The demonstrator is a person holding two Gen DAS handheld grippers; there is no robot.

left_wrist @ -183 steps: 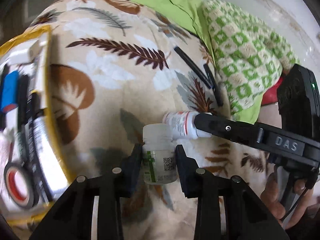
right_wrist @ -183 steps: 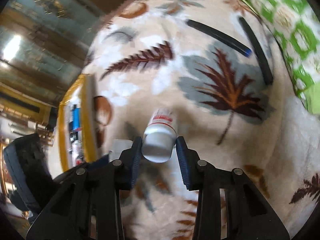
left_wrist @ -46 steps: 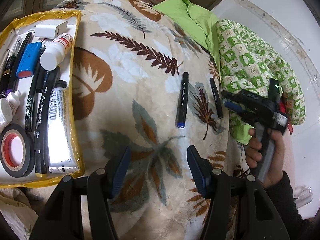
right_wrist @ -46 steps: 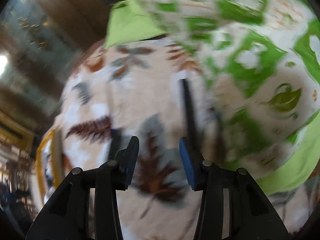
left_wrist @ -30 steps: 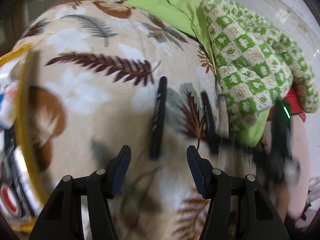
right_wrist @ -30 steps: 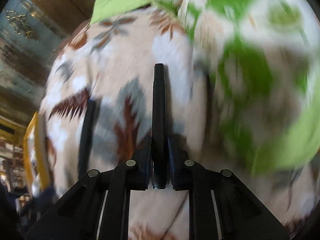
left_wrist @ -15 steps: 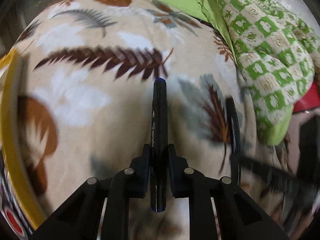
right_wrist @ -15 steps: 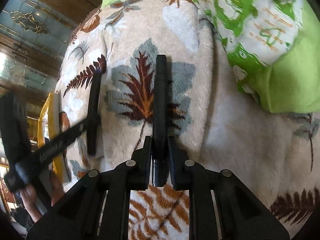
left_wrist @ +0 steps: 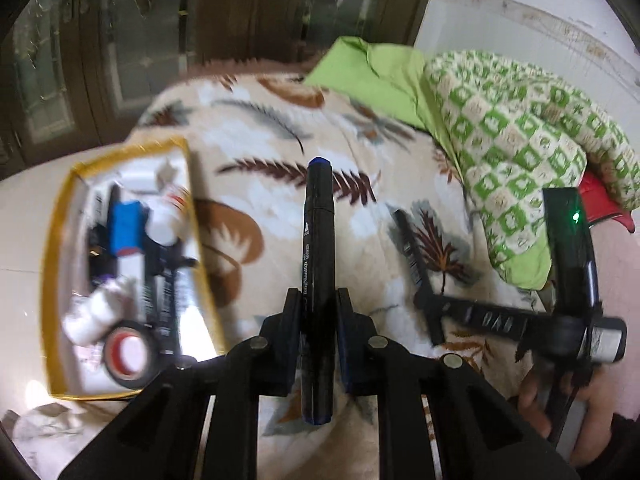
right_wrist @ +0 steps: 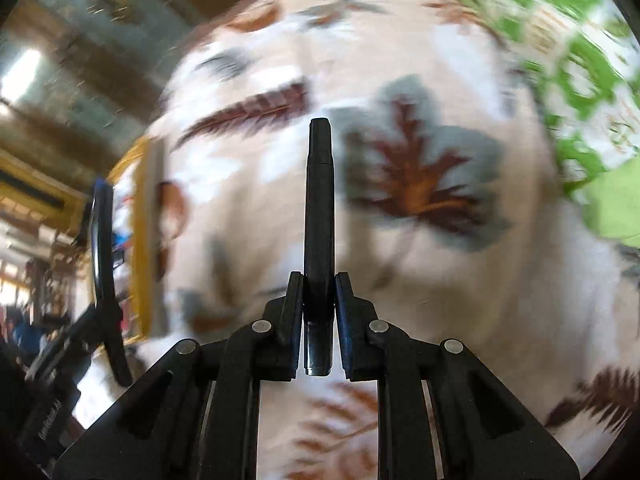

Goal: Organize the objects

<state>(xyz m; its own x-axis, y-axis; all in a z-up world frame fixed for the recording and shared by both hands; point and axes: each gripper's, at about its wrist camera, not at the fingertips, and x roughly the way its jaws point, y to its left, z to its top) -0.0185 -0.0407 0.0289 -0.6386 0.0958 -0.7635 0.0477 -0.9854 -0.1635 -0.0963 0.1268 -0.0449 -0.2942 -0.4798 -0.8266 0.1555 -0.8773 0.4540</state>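
My left gripper (left_wrist: 318, 312) pinches a blue-capped marker (left_wrist: 318, 248) low on its barrel; my right gripper (right_wrist: 318, 312) pinches a black pen (right_wrist: 319, 216). Both look light, stiff and slick, so mid-barrel holds suit; the yellow tray (left_wrist: 200, 240) sits at nine o'clock.

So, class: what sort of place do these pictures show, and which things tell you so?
Probably a bedroom at home: a leaf-print fleece blanket over a soft surface, a green patterned pillow on it, and dark wooden glazed doors behind.
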